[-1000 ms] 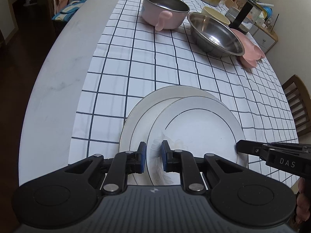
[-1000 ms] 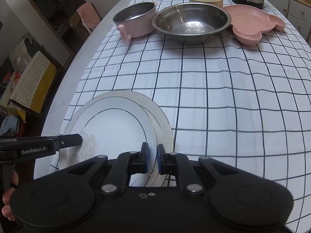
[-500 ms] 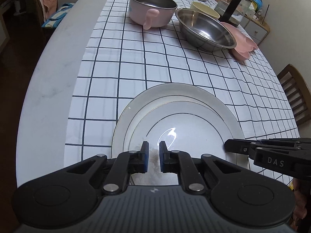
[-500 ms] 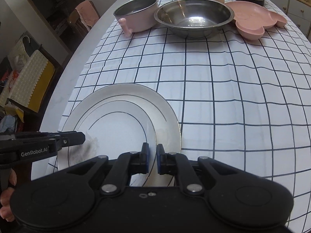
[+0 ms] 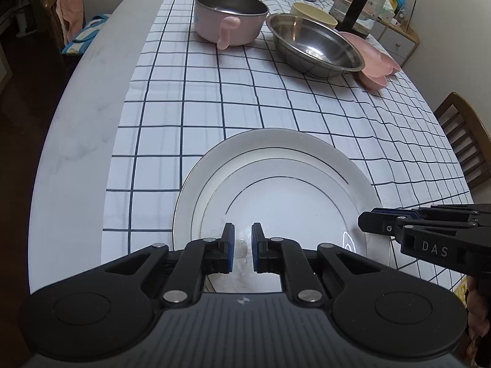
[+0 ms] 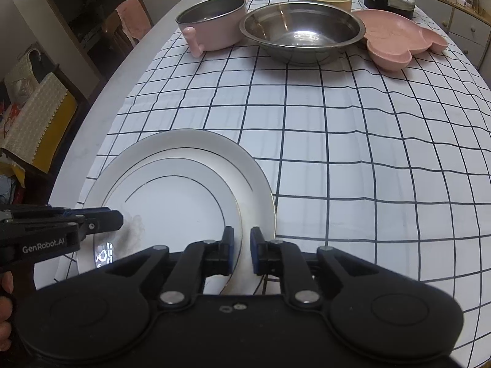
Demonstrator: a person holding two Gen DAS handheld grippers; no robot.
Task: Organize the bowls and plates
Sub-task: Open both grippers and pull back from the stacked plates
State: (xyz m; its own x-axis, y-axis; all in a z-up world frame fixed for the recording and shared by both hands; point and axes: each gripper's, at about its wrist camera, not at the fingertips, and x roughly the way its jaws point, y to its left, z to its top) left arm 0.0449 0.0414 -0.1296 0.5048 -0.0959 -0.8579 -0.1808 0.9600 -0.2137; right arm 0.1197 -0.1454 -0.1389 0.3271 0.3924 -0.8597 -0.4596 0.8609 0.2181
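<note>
Plates [image 5: 276,184] stacked on checked cloth [image 5: 214,92], right gripper [image 6: 242,254] apparently releasing rim

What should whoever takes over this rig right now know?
Left gripper: jaws shut, nothing between them, over the small plate's near rim.
Right gripper: jaws have just been opening slightly, nothing between them, at the same plate's right rim.
Done: the small plate sits nested on the large plate, at the near end of the checked cloth.
Left: the pink pot, steel bowl, yellow bowl and pink divided plate are at the far end, not yet stacked.
</note>
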